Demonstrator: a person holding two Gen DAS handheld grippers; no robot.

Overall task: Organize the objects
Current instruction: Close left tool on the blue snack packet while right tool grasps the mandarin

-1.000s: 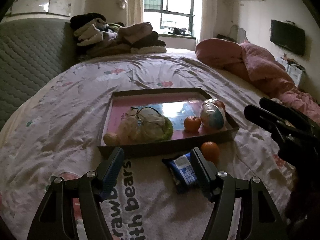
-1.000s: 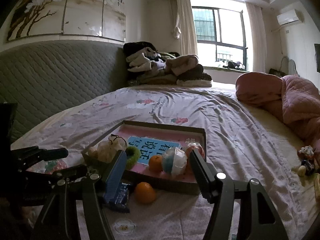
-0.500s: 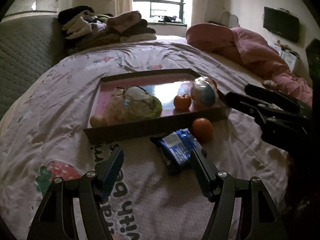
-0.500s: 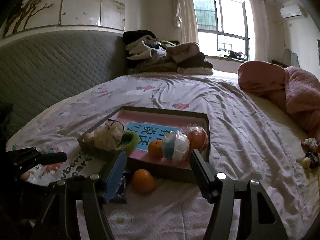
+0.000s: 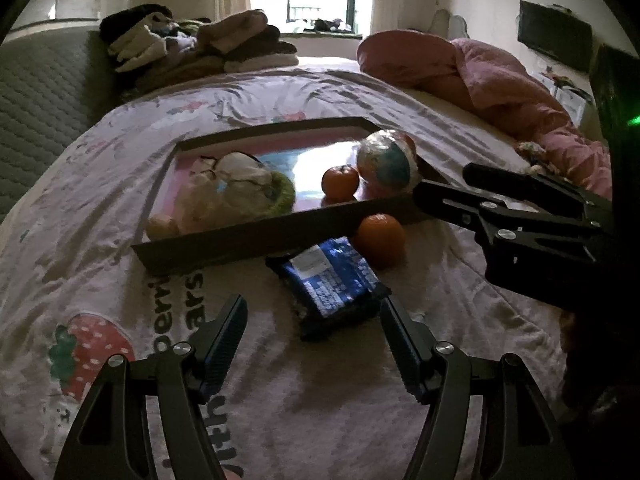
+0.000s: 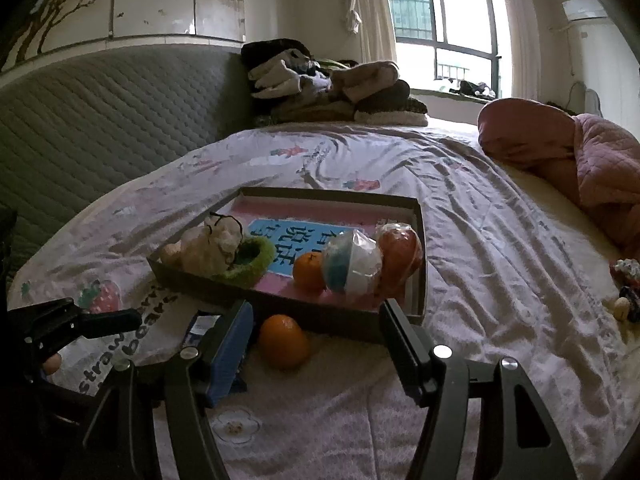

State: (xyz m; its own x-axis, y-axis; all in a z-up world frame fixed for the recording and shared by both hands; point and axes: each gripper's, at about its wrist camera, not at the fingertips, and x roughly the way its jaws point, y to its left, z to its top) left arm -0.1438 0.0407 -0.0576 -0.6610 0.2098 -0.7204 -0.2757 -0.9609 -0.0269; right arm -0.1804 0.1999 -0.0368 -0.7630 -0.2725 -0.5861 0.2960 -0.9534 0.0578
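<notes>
A shallow brown box [image 5: 240, 236] [image 6: 280, 304] lies on the bed. It holds a plush toy [image 5: 228, 196] [image 6: 216, 248], an orange [image 5: 340, 180] [image 6: 308, 272] and a wrapped ball [image 5: 386, 164] [image 6: 352, 264]. A loose orange [image 5: 380, 240] [image 6: 284, 340] and a blue snack packet [image 5: 332, 280] [image 6: 200, 328] lie on the sheet in front of the box. My left gripper [image 5: 312, 344] is open and empty, just short of the packet. My right gripper [image 6: 316, 348] is open and empty, with the loose orange between its fingers' line; it also shows in the left wrist view [image 5: 520, 216].
A pink quilt [image 5: 480, 76] [image 6: 580, 160] is bunched at the right. Folded clothes [image 5: 200, 44] [image 6: 332, 88] are piled at the far end by the grey headboard [image 6: 100, 120]. Small toys [image 6: 628, 288] lie at the right edge of the bed.
My left gripper has pulled back and turned, so the packet now lies ahead between its fingers. My right gripper has moved closer to the box and the loose orange.
</notes>
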